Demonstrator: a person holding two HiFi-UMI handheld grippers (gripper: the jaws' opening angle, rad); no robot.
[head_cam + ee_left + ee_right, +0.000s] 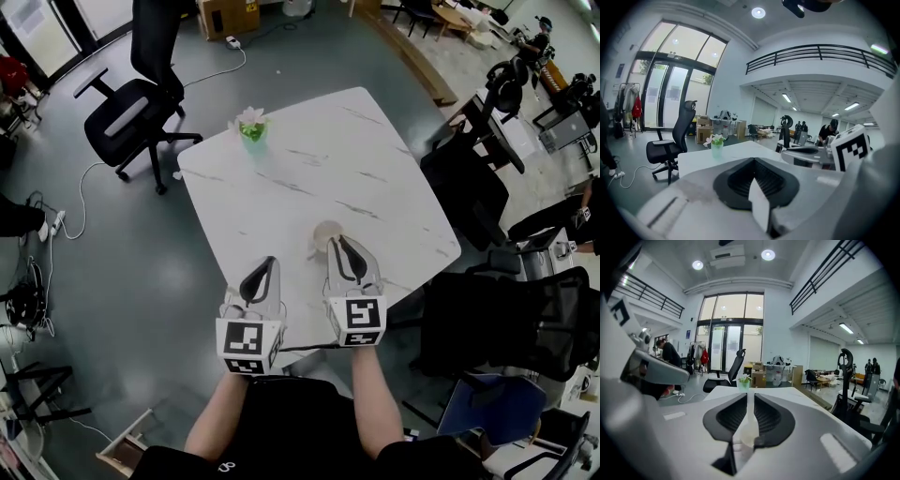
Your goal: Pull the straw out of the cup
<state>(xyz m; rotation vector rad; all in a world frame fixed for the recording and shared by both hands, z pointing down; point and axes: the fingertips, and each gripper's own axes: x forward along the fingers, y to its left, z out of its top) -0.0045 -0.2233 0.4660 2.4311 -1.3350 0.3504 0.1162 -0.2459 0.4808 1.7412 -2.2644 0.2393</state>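
A pale cup (pixel 324 231) stands on the white marble table (pixel 309 159) near its front edge. My right gripper (pixel 339 244) reaches its rim from the near side, and its tips partly cover the cup. In the right gripper view the jaws (pixel 748 397) stand almost together, with a whitish translucent straw (pixel 748 427) running along the narrow gap between them. The straw cannot be made out in the head view. My left gripper (pixel 269 263) hovers to the cup's left over the table edge, its black pads (pixel 754 180) together, holding nothing.
A small green vase with a white flower (pixel 251 127) stands at the table's far left corner. Black office chairs sit beyond the table (pixel 131 112) and at its right (pixel 469 187). Cables trail across the grey floor. People work at desks far right.
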